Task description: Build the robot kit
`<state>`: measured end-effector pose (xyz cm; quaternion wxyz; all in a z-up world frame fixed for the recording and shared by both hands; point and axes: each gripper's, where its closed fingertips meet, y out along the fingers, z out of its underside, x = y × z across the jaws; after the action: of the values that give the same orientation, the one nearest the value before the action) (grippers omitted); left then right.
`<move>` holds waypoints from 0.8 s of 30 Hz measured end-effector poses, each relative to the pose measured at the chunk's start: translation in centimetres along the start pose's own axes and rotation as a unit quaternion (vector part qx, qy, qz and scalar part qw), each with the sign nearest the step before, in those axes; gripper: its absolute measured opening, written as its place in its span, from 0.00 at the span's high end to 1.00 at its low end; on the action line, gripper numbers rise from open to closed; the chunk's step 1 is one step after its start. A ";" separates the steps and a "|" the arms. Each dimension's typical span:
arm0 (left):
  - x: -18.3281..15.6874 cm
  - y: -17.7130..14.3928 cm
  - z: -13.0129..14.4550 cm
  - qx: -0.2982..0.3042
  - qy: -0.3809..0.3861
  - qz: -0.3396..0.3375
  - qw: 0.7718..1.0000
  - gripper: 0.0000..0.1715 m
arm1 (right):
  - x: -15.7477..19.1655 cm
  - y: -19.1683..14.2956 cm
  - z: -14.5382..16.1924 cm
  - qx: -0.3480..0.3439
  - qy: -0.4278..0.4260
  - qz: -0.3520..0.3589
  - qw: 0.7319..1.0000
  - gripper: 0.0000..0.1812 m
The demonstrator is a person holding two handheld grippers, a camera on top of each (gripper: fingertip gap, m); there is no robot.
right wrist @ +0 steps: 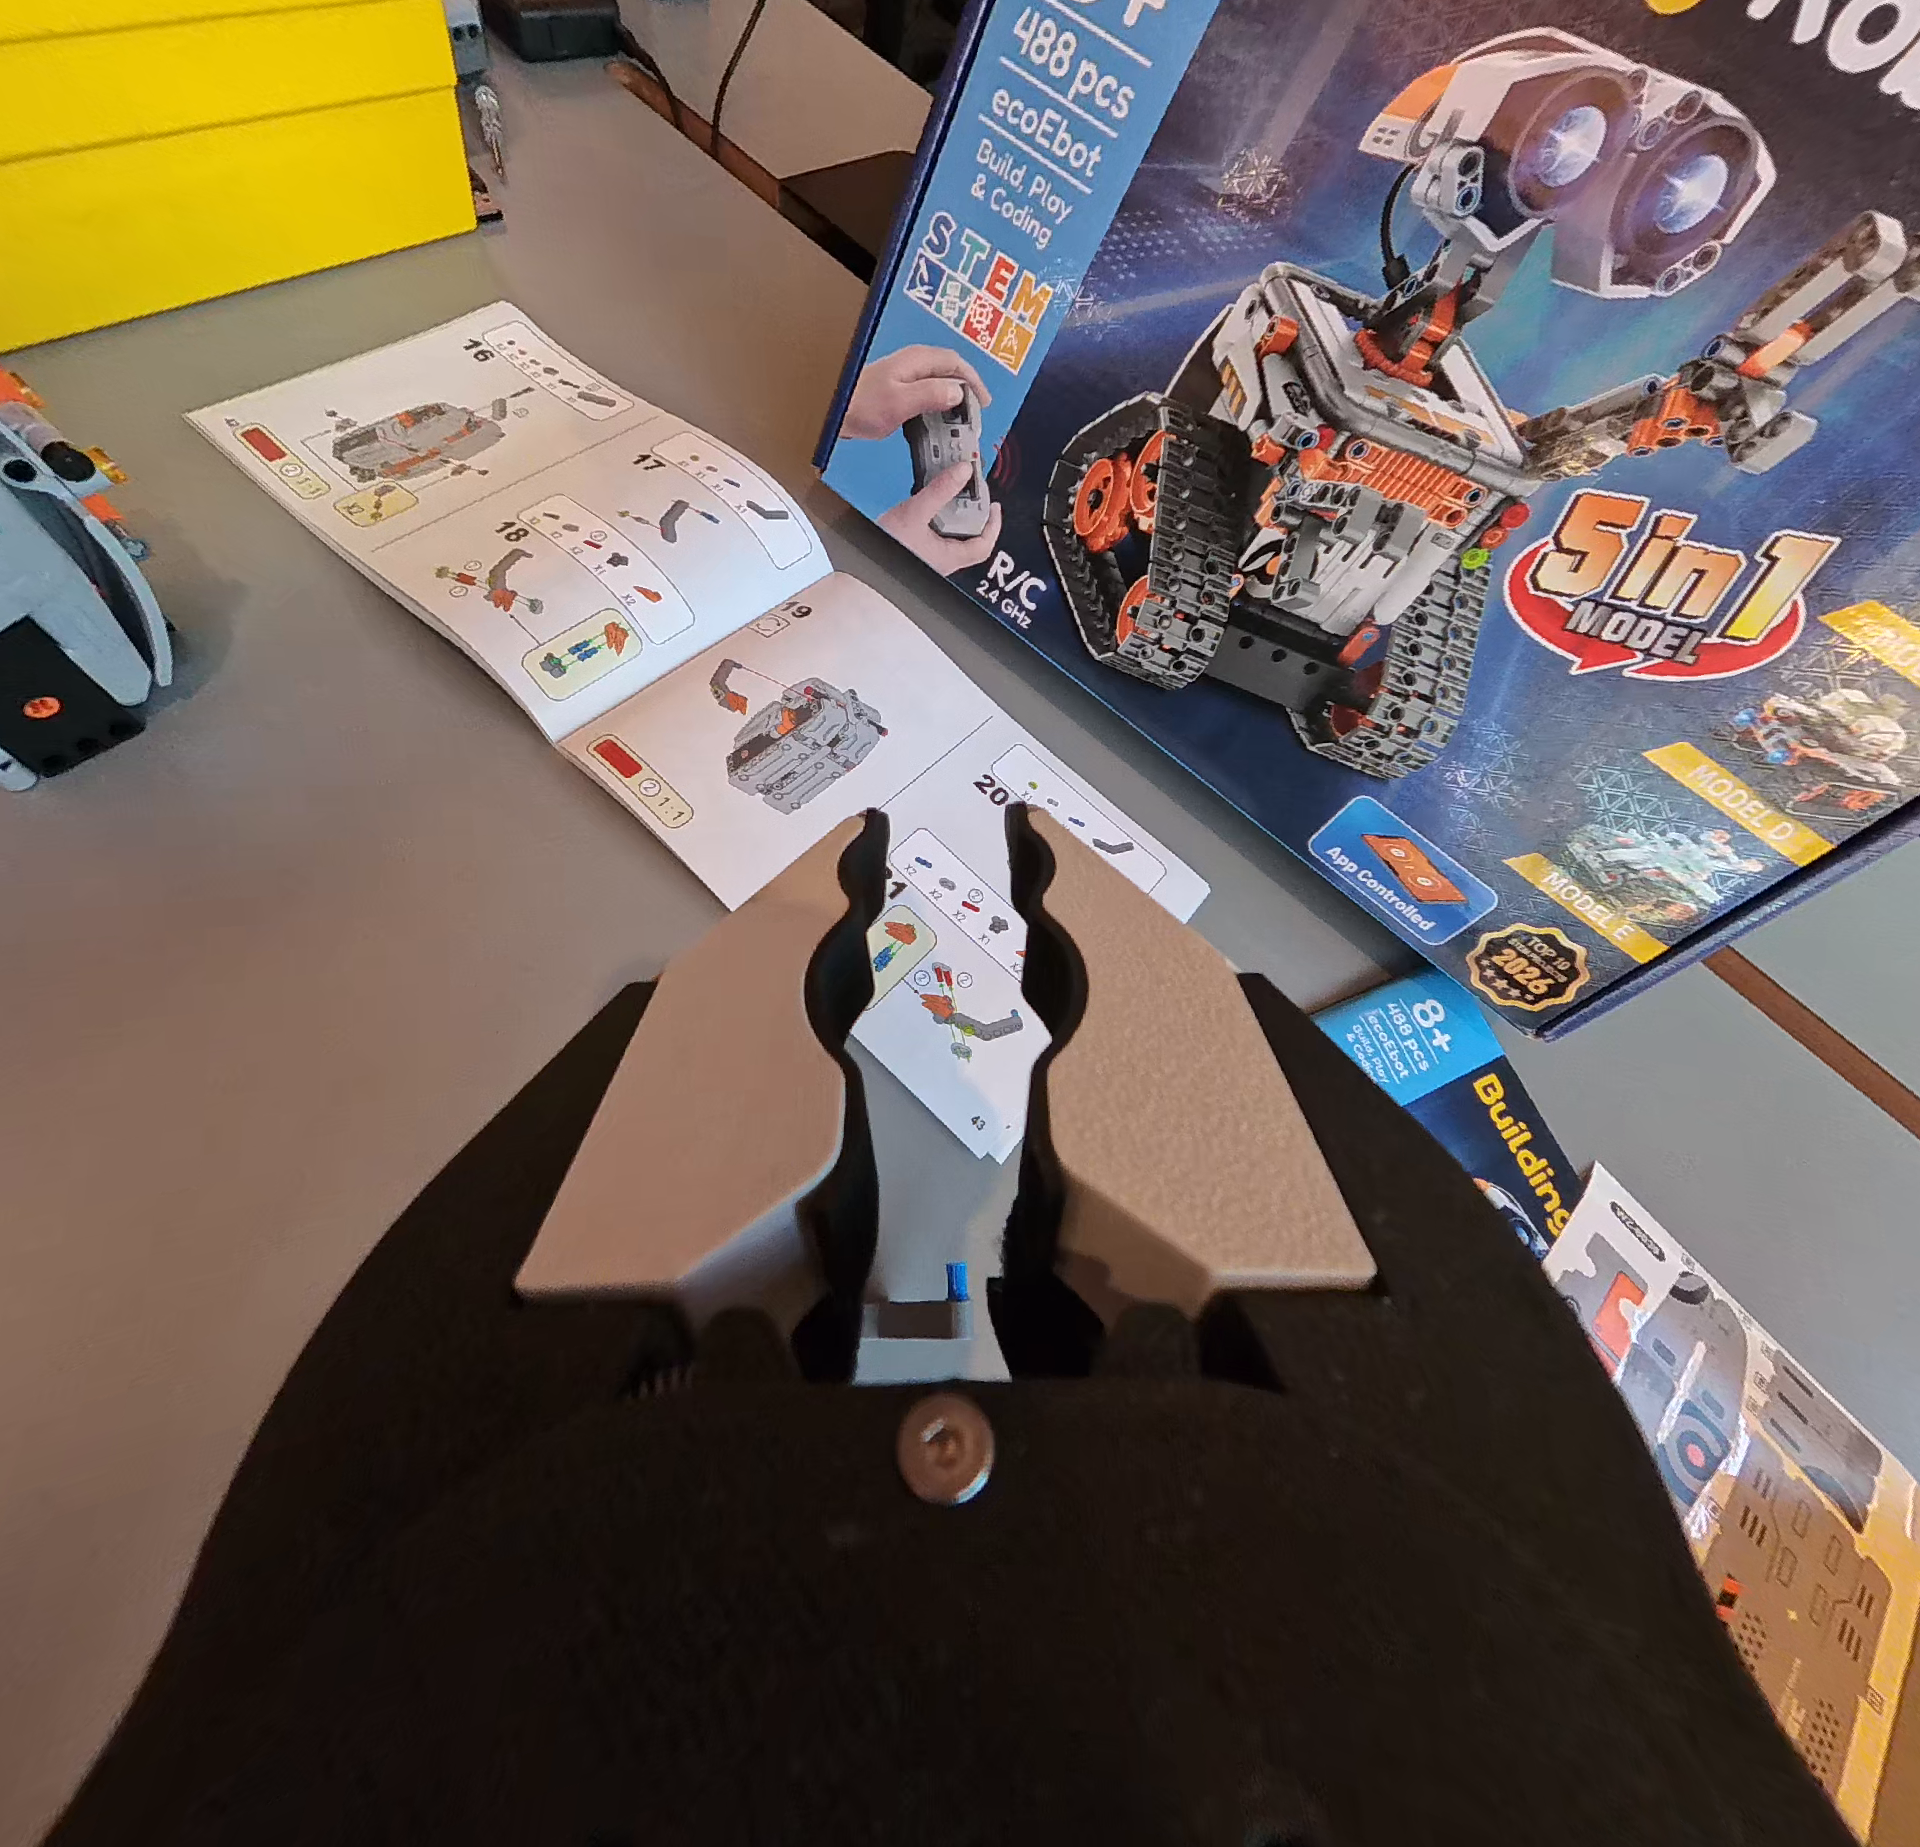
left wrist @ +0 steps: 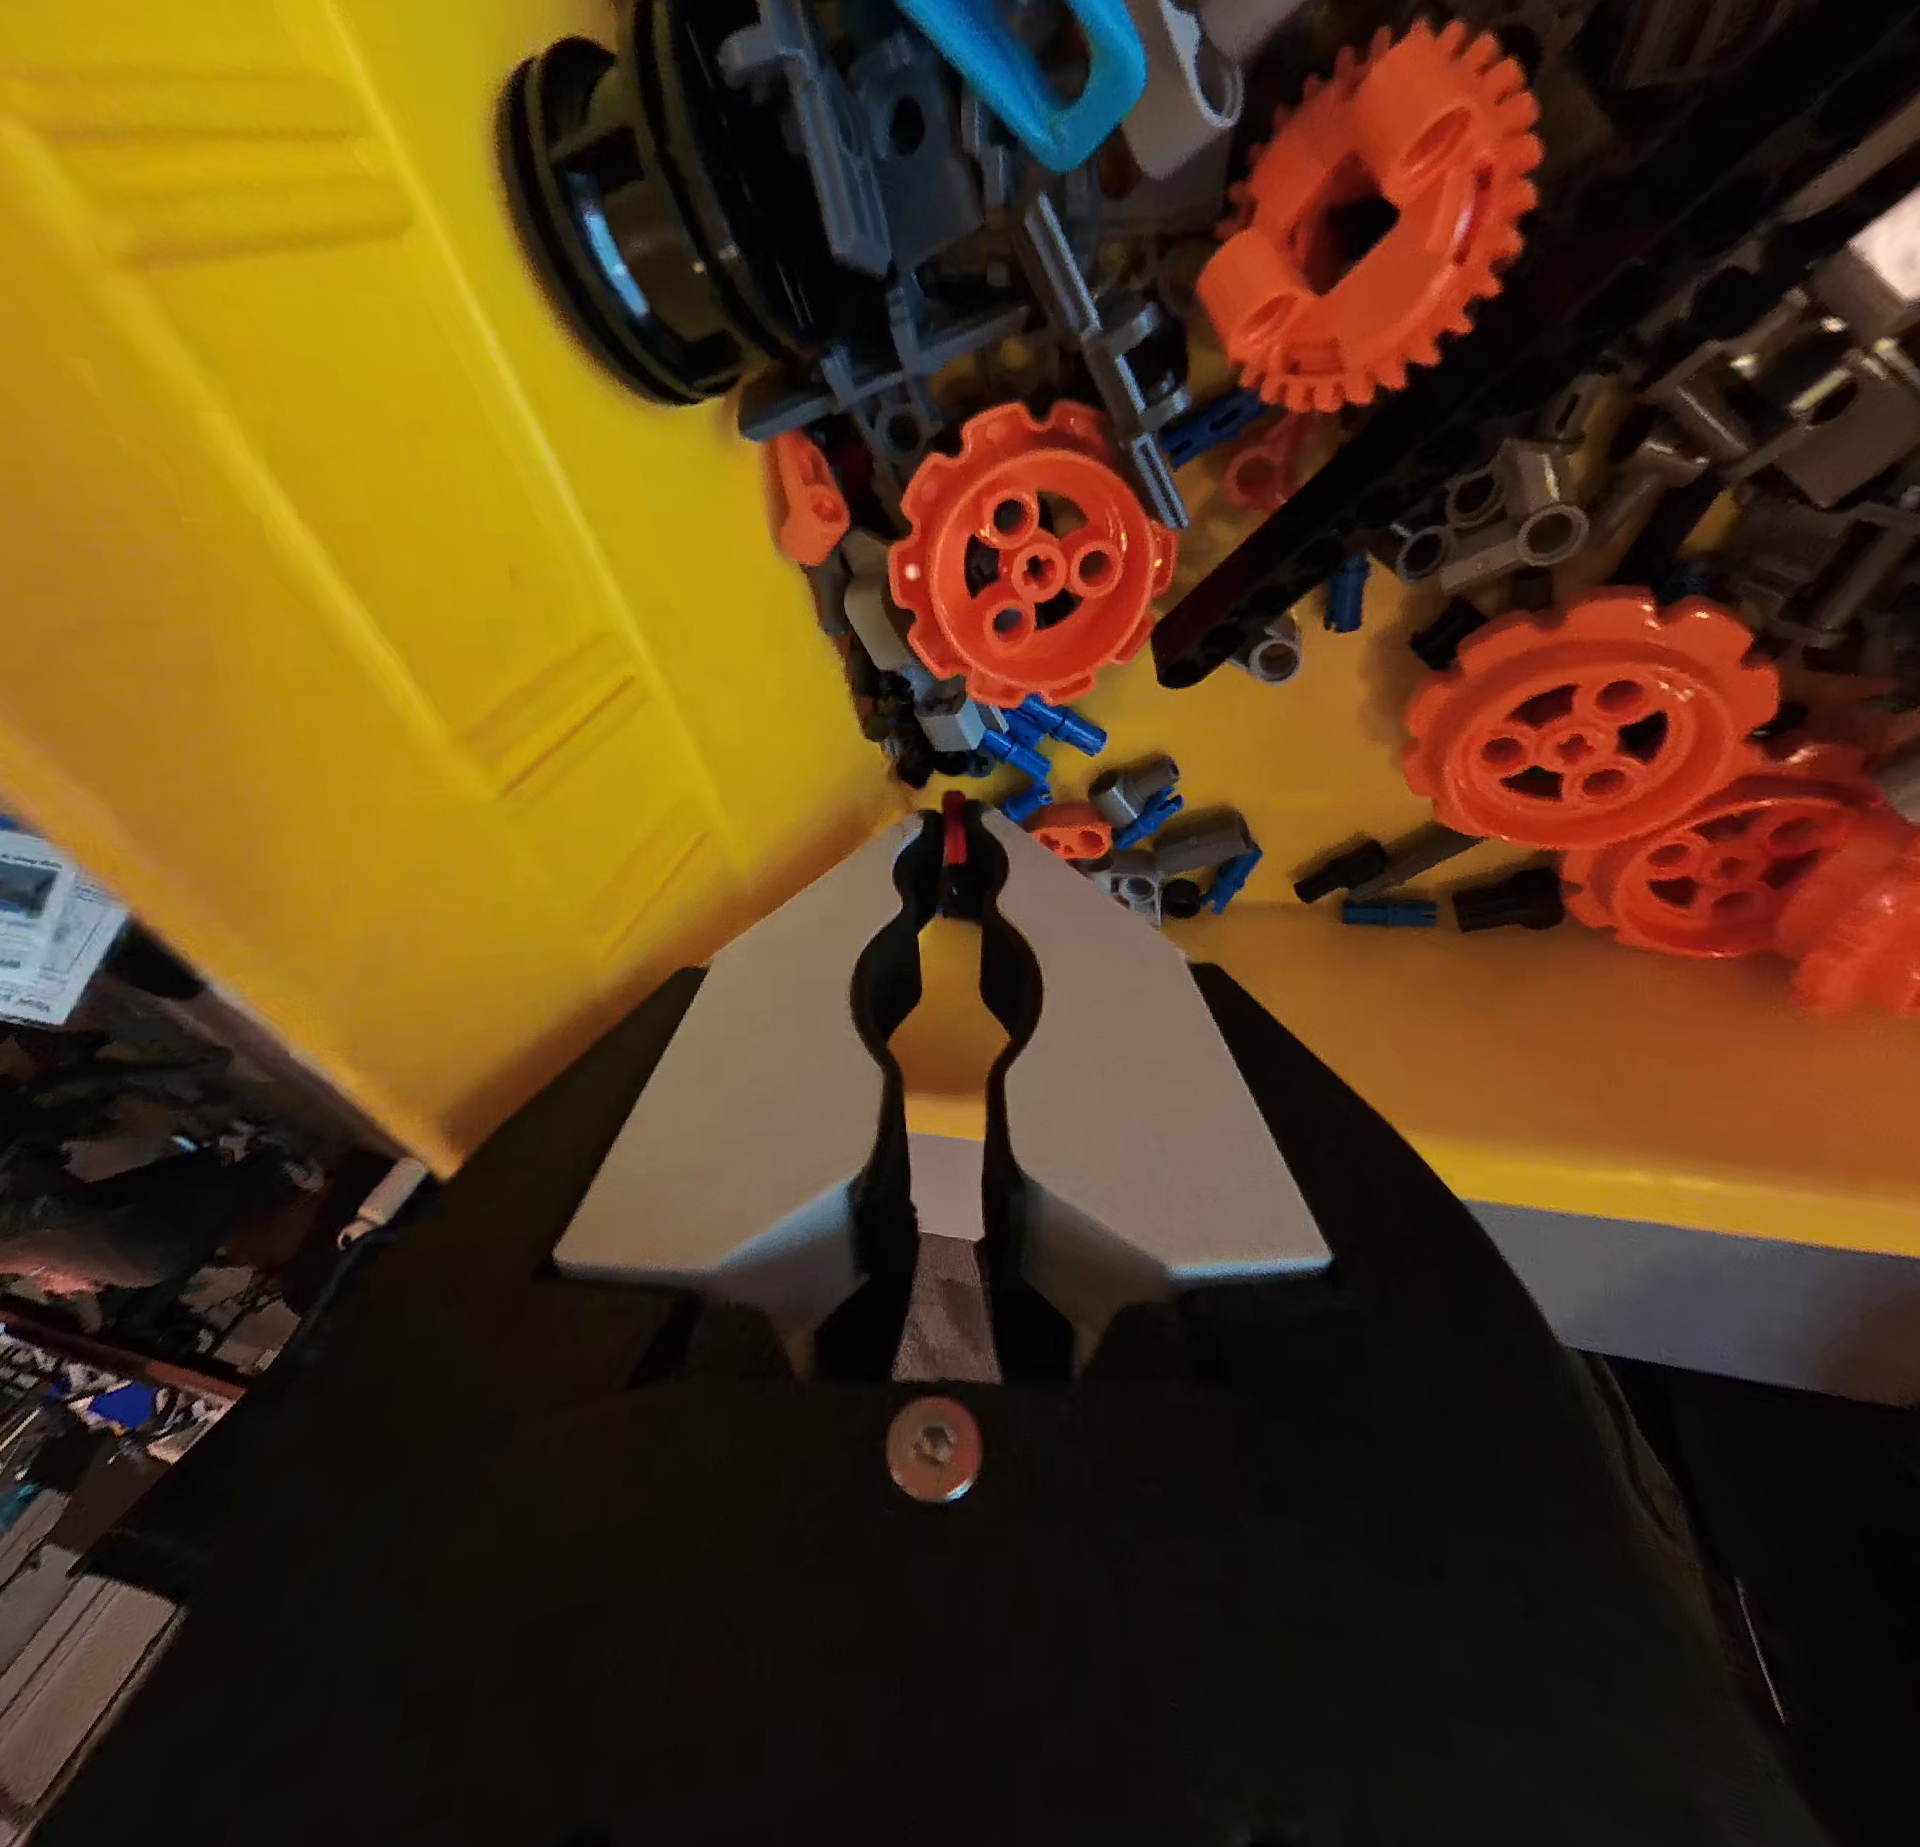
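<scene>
A: Left tongs (left wrist: 954, 841) nearly closed, pinching a small red pin (left wrist: 955, 833) over the corner of the yellow tray (left wrist: 312, 550), near an orange gear (left wrist: 1031, 554).

B: Right tongs (right wrist: 943, 815) parted, empty, above the open booklet (right wrist: 582, 550) on the grey worktop (right wrist: 312, 914), beside the kit box (right wrist: 1455, 447).

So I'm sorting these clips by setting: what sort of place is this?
Probably a hobby or workshop table set up for building a toy kit: a yellow bin of plastic gears and pins, an open instruction booklet, and the kit's picture box.
</scene>
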<state>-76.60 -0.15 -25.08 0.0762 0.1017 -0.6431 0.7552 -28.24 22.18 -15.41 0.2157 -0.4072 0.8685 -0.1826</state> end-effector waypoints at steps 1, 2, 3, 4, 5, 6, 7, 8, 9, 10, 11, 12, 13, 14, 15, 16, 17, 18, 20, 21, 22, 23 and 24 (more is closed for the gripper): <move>0.0 -0.5 0.0 -0.010 -0.001 0.001 1.000 0.99 | 0.0 0.0 0.0 -0.001 0.000 0.001 1.000 0.87; -0.1 -1.1 -0.1 -0.020 -0.002 0.003 1.000 0.99 | 0.0 0.0 0.0 0.000 -0.001 0.001 1.000 0.87; -0.2 -1.9 -0.1 -0.034 -0.004 0.006 0.999 0.99 | 0.0 0.0 0.0 0.001 -0.001 0.001 1.000 0.87; -0.3 -2.8 -0.3 -0.054 -0.004 0.008 0.999 0.99 | -0.1 0.0 0.1 0.003 -0.002 0.002 1.000 0.87; -0.6 -3.9 -0.4 -0.075 -0.005 0.011 0.997 0.99 | -0.2 -0.1 0.1 0.004 -0.004 0.006 1.000 0.87; -1.1 -5.2 -0.6 -0.099 -0.004 0.018 0.995 0.99 | -0.5 -0.2 0.1 0.004 -0.004 0.012 1.000 0.87; -1.7 -6.6 -0.7 -0.127 -0.002 0.028 0.992 0.99 | -0.8 -0.4 0.1 0.004 -0.003 0.017 1.000 0.87; -2.7 -8.2 -0.9 -0.158 0.002 0.041 0.987 0.99 | -1.1 -0.6 0.2 0.004 0.000 0.022 1.000 0.87; -3.9 -10.1 -1.1 -0.192 0.007 0.059 0.980 0.99 | -1.7 -0.9 0.2 0.002 0.004 0.029 1.000 0.87; -5.4 -12.1 -1.3 -0.228 0.015 0.080 0.970 0.99 | -2.3 -1.2 0.2 -0.001 0.013 0.037 0.999 0.87; -7.1 -14.3 -1.5 -0.266 0.025 0.106 0.958 0.99 | -2.9 -1.6 0.2 -0.006 0.025 0.043 0.999 0.87; -9.4 -16.7 -1.5 -0.303 0.041 0.140 0.942 0.99 | -3.5 -1.9 0.2 -0.013 0.040 0.047 0.998 0.87; -12.0 -19.1 -1.3 -0.335 0.062 0.178 0.923 0.99 | -4.1 -2.3 0.2 -0.020 0.055 0.050 0.997 0.87; -14.8 -21.5 -0.8 -0.361 0.089 0.217 0.902 0.99 | -4.7 -2.6 0.2 -0.026 0.071 0.052 0.996 0.87; -17.7 -23.6 -0.2 -0.379 0.121 0.253 0.882 0.99 | -5.2 -2.9 0.3 -0.032 0.087 0.053 0.994 0.87; -20.8 -25.3 0.4 -0.388 0.156 0.284 0.863 0.99 | -5.7 -3.1 0.4 -0.038 0.100 0.053 0.993 0.87; -24.0 -26.4 1.0 -0.389 0.192 0.311 0.846 0.99 | -6.1 -3.4 0.5 -0.041 0.109 0.056 0.992 0.87; -27.3 -27.1 1.5 -0.385 0.225 0.335 0.830 0.99 | -6.6 -3.6 0.7 -0.043 0.116 0.060 0.991 0.87; -33.9 -26.5 1.6 -0.360 0.273 0.367 0.813 0.99 | -7.2 -4.0 0.9 -0.044 0.120 0.068 0.989 0.87; -36.8 -25.2 1.0 -0.343 0.290 0.364 0.816 0.99 | -7.5 -4.2 1.0 -0.046 0.121 0.072 0.989 0.87; -39.3 -23.5 0.1 -0.323 0.302 0.354 0.824 0.99 | -7.7 -4.4 1.0 -0.047 0.121 0.074 0.989 0.87; -41.5 -21.8 -0.7 -0.298 0.313 0.347 0.832 0.99 | -7.7 -4.5 1.0 -0.049 0.121 0.075 0.989 0.87; -43.2 -20.3 -1.6 -0.275 0.318 0.343 0.840 0.99 | -7.8 -4.5 0.9 -0.051 0.121 0.074 0.989 0.87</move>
<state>-29.88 5.39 -16.83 0.0368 -0.3962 -0.7588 0.5156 -20.45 25.43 -12.17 0.1005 -0.3270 0.9243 -0.1692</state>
